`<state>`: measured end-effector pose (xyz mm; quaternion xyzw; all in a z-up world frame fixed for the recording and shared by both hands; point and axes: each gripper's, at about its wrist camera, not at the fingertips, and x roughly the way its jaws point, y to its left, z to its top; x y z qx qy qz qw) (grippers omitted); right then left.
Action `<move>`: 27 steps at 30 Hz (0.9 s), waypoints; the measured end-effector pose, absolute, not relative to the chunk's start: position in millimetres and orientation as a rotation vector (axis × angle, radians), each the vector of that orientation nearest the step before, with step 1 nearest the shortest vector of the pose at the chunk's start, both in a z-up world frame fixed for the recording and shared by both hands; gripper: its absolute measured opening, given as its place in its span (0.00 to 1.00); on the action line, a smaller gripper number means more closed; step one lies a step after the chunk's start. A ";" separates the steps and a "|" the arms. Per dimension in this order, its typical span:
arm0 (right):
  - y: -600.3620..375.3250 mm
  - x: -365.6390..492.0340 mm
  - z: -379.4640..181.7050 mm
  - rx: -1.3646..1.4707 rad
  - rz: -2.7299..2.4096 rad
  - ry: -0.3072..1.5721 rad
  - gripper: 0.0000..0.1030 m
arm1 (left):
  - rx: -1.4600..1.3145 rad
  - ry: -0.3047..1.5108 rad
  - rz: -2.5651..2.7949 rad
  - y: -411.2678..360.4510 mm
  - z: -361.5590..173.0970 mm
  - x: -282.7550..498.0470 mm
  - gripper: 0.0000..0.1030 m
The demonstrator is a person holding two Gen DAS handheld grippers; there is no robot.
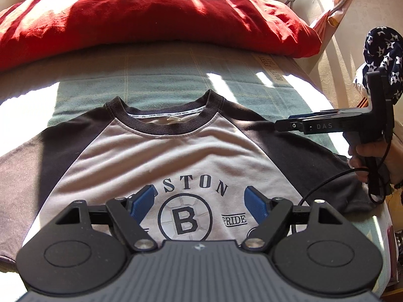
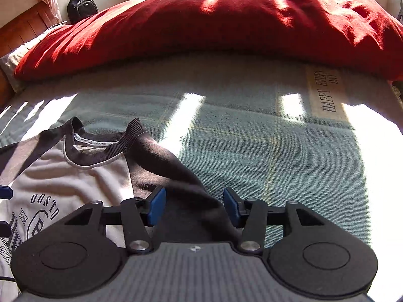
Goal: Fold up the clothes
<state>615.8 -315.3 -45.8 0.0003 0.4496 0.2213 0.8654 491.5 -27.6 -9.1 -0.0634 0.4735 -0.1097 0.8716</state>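
T-shirt [image 1: 161, 151] lies flat, front up, on bed blanket [image 1: 156, 80], collar toward red pillow [image 1: 151, 17]. Under my right claw [image 2: 194, 207], jaws apart: dark right sleeve [image 2: 176, 183], nearer than to my left claw [image 1: 199, 205], also apart, over chest print.

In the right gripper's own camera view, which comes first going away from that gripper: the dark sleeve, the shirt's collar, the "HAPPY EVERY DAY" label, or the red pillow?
1. Dark sleeve, running in between the open fingers of the right gripper.
2. Shirt collar, ahead to the left.
3. Label on the blanket, far right.
4. Red pillow, across the back.
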 end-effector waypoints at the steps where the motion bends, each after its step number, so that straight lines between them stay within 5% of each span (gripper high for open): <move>1: -321.1 605.3 -38.3 -0.002 0.461 0.934 0.59 | -0.132 0.989 -0.237 -28.4 -9.5 490.7 0.76; 5: -347.1 545.5 -29.0 0.049 0.368 0.913 0.68 | -0.135 1.005 -0.265 -33.6 -17.3 487.7 0.77; 15: -408.7 440.7 -56.2 0.297 0.189 1.008 0.68 | -0.056 1.066 -0.356 -60.7 -27.4 486.9 0.77; 27: -623.3 402.8 -50.2 0.416 -0.433 0.857 0.69 | -0.003 1.046 -0.493 -130.2 -18.0 496.3 0.77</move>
